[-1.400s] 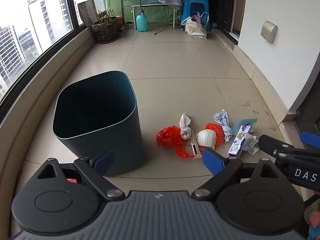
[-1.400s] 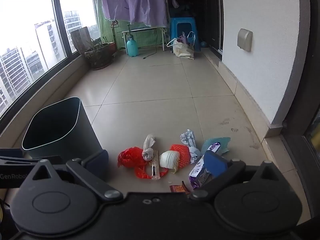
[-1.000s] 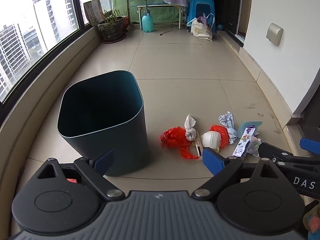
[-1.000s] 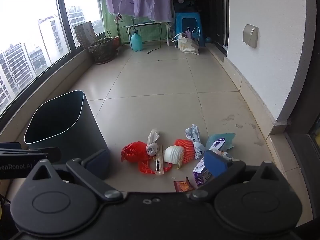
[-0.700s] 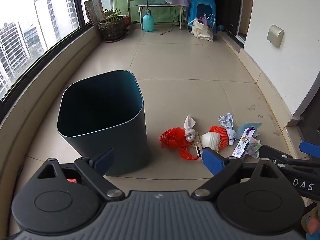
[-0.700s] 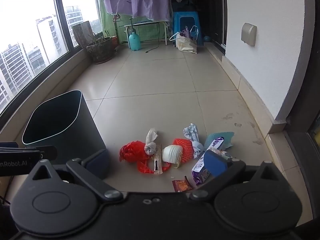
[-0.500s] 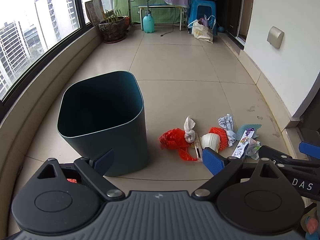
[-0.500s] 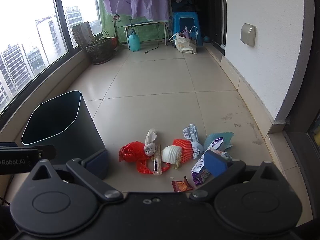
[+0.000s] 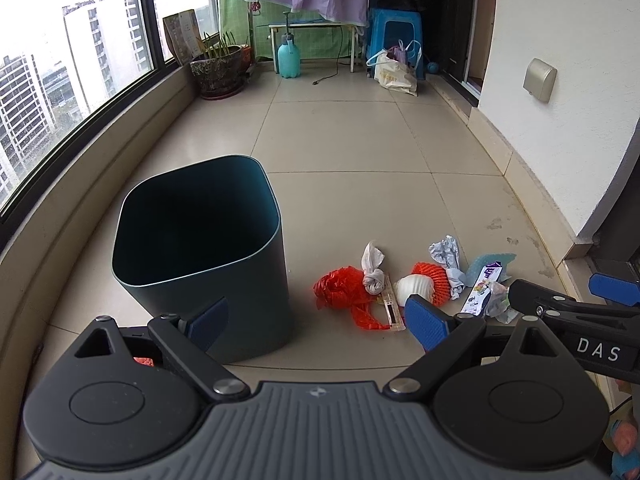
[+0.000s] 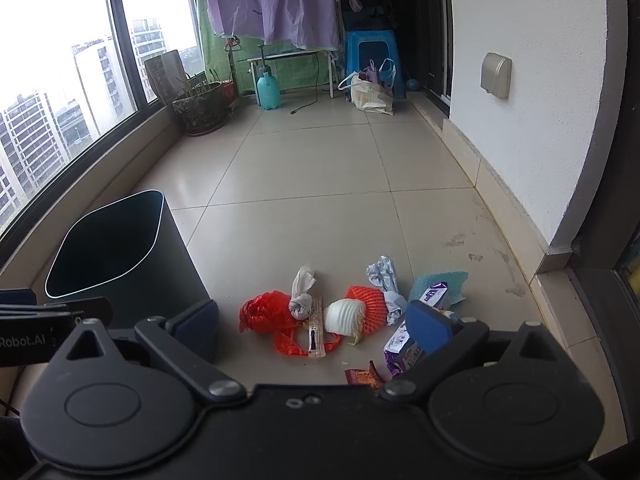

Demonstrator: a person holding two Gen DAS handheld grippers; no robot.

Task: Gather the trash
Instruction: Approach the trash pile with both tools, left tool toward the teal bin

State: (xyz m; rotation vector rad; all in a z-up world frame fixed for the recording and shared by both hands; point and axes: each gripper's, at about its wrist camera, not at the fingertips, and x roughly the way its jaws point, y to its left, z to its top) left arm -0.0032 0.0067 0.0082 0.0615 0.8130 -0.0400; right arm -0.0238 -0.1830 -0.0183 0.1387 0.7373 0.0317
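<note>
A dark teal bin (image 9: pixel 208 276) (image 10: pixel 132 264) stands open on the tiled floor at the left. Right of it lies a row of litter: a red plastic bag (image 9: pixel 340 286) (image 10: pixel 266 314), a knotted grey tissue (image 9: pixel 373 270) (image 10: pixel 302 296), a clear flat packet (image 10: pixel 315 332), a white and orange foam net (image 9: pixel 424 286) (image 10: pixel 356 312), crumpled silver foil (image 9: pixel 446 254) (image 10: pixel 384 276), a purple wrapper (image 9: pixel 482 292) (image 10: pixel 402 346) and a small red wrapper (image 10: pixel 362 378). My left gripper (image 9: pixel 316 318) is open above the floor near the bin. My right gripper (image 10: pixel 316 320), equally open, hovers over the litter.
A white wall (image 9: pixel 560 120) with a skirting runs along the right, a curved window ledge (image 9: pixel 80 200) along the left. Far back stand a potted plant (image 9: pixel 218 68), a teal spray bottle (image 9: pixel 289 58), a blue stool (image 9: pixel 394 36) and a bag (image 9: pixel 394 72).
Both cameras drifted a little back and up, so the bin and litter sit slightly farther off. Both grippers stayed open and nothing on the floor moved.
</note>
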